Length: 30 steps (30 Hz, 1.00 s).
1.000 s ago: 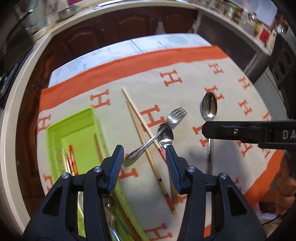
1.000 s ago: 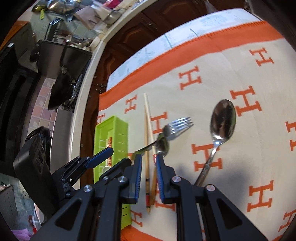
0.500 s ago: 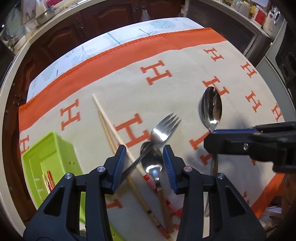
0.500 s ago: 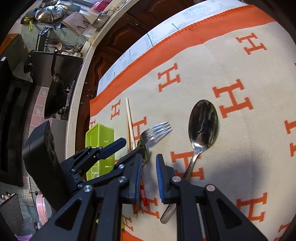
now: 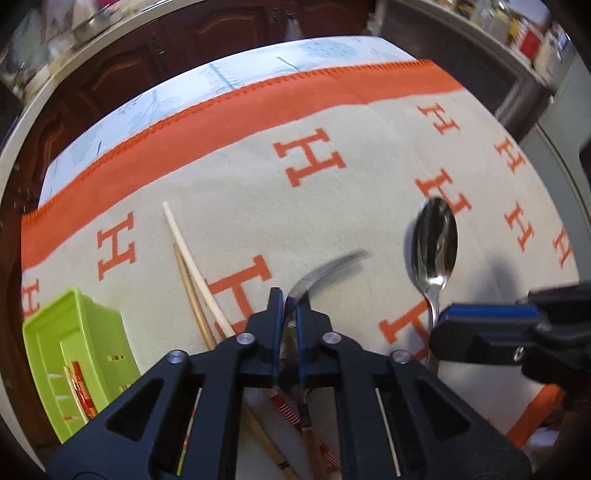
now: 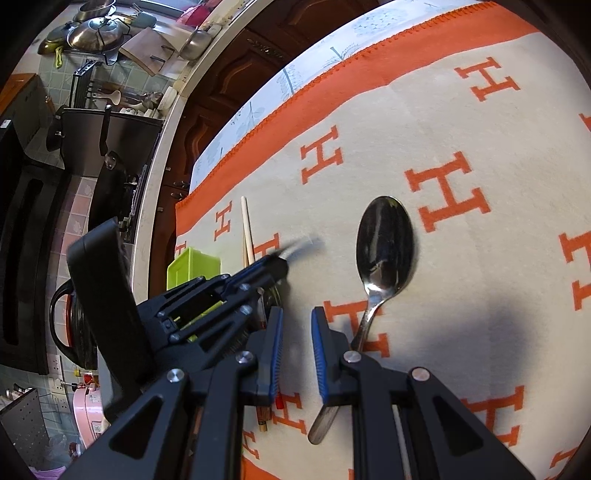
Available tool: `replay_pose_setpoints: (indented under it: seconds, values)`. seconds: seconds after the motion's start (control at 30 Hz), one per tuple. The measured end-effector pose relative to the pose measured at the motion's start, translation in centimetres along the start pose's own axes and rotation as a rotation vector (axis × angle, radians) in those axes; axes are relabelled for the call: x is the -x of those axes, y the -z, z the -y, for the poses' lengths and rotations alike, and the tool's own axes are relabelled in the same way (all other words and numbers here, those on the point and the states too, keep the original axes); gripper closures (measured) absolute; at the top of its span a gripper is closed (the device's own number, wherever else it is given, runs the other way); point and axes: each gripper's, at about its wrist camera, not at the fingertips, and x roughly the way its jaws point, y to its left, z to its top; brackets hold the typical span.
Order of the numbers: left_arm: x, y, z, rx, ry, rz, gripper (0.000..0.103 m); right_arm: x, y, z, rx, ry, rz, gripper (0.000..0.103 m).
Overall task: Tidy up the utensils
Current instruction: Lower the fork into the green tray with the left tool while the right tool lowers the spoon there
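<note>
My left gripper point(image 5: 290, 300) is shut on the neck of a steel fork point(image 5: 332, 264). The fork's tines stick out ahead, blurred and turned on edge; in the right wrist view the fork point(image 6: 300, 246) is also blurred at the left gripper point(image 6: 276, 264). A pair of chopsticks point(image 5: 190, 262) lies just left of it, running under the gripper. A large spoon point(image 6: 385, 242) lies bowl-up on the cloth. My right gripper point(image 6: 295, 334) hovers open just left of the spoon's handle, nothing between its fingers. A green tray point(image 5: 74, 328) holding chopsticks sits at the lower left.
A cream cloth point(image 6: 461, 110) with orange H marks and an orange border covers the table. Beyond the far edge are dark wooden cabinets point(image 6: 225, 81) and a counter with pots point(image 6: 96, 33). A black kettle point(image 6: 70, 325) stands to the left.
My left gripper came down and forward and shut on the fork, which has turned on edge and is moving. My right gripper has drawn closer to the large spoon's handle.
</note>
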Motion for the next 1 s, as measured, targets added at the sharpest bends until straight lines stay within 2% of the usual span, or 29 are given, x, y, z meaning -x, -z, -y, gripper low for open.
replay_pose_setpoints:
  seconds: [0.23, 0.37, 0.73, 1.0]
  values:
    - [1.0, 0.6, -3.1, 0.169, 0.095, -0.017, 0.103, -1.3, 0.8, -0.9, 0.019, 0.005, -0.040, 0.088]
    - [2.2, 1.9, -4.6, 0.231, 0.118, -0.027, 0.103, -2.8, 1.7, -2.1, 0.048, 0.010, -0.082, 0.088]
    - [8.8, 7.8, -8.5, 0.392, 0.176, 0.026, 0.103, -6.3, 2.6, -5.2, 0.098, 0.050, -0.143, 0.088]
    - [12.1, 12.0, -12.6, 0.492, 0.181, 0.068, 0.103, -8.4, 3.0, -6.1, 0.123, 0.149, -0.155, 0.088]
